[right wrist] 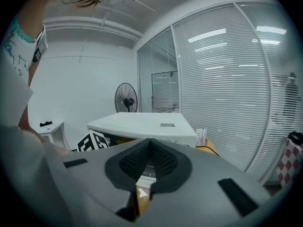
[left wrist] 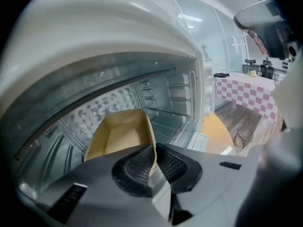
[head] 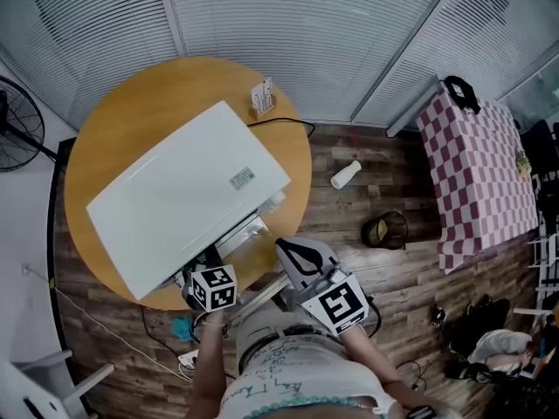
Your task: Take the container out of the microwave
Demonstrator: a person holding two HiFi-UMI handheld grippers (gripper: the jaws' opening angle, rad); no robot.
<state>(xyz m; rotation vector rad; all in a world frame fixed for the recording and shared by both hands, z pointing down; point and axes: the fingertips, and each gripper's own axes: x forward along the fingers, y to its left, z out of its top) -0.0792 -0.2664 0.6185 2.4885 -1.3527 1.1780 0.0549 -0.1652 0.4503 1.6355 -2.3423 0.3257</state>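
A white microwave (head: pixel 183 199) stands on the round wooden table (head: pixel 131 112) with its front towards me. In the left gripper view a tan, open-topped container (left wrist: pixel 118 136) sits on the floor of its metal cavity (left wrist: pixel 165 98). My left gripper (left wrist: pixel 154 162) reaches into the opening, its pads pressed on either side of the container's near right wall. From the head view only its marker cube (head: pixel 214 288) shows at the microwave's front. My right gripper (head: pixel 285 246) hovers right of the opening, shut and holding nothing, its pads meeting (right wrist: pixel 150 155) in front of the microwave (right wrist: pixel 142 126).
A card holder (head: pixel 262 99) stands at the table's far edge beside the microwave's cable. On the wooden floor to the right are a white bottle (head: pixel 346 175) and a wire basket (head: pixel 384 230). Beyond them is a checkered table (head: pixel 476 173). A fan (head: pixel 13 125) stands at far left.
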